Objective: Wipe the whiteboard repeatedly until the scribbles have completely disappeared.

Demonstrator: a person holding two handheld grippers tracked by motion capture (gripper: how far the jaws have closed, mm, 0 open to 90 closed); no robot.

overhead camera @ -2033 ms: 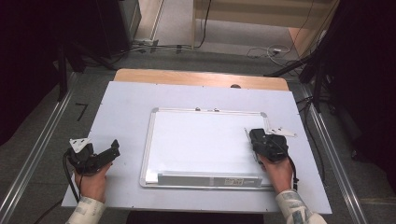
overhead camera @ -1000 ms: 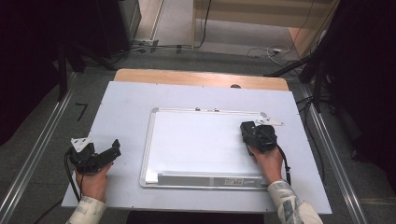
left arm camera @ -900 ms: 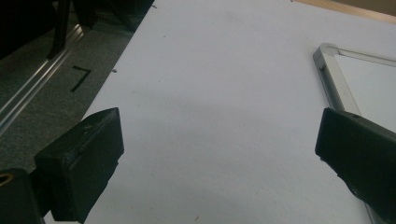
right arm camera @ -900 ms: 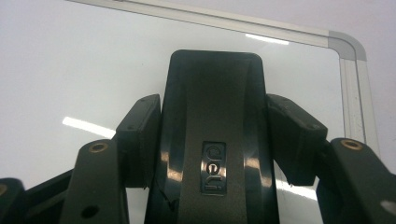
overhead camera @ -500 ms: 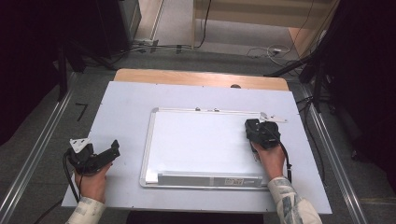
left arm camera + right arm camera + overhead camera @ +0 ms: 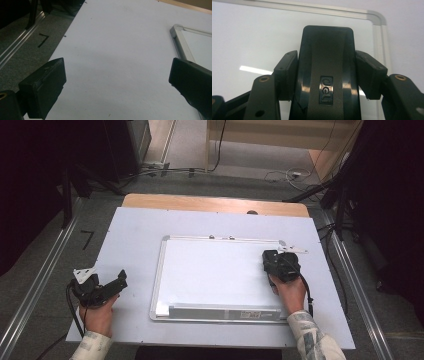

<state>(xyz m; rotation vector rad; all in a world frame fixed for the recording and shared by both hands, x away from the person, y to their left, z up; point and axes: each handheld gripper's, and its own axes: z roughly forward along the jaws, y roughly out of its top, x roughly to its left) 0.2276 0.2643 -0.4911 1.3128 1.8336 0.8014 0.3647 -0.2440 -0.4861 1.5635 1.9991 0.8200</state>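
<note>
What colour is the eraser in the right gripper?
Black eraser, clearest in the right gripper view.

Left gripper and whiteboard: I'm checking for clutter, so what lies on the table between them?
Nothing: in the high view, only bare white table separates the left gripper from the whiteboard. The left gripper view shows the same bare stretch.

Grey carpet floor (image 6: 250,157) with loose cables (image 6: 287,174). Metal rails (image 6: 37,275) along both sides of white-covered table (image 6: 135,235), wooden edge (image 6: 200,202) at far end. Dark surroundings beyond.
</note>
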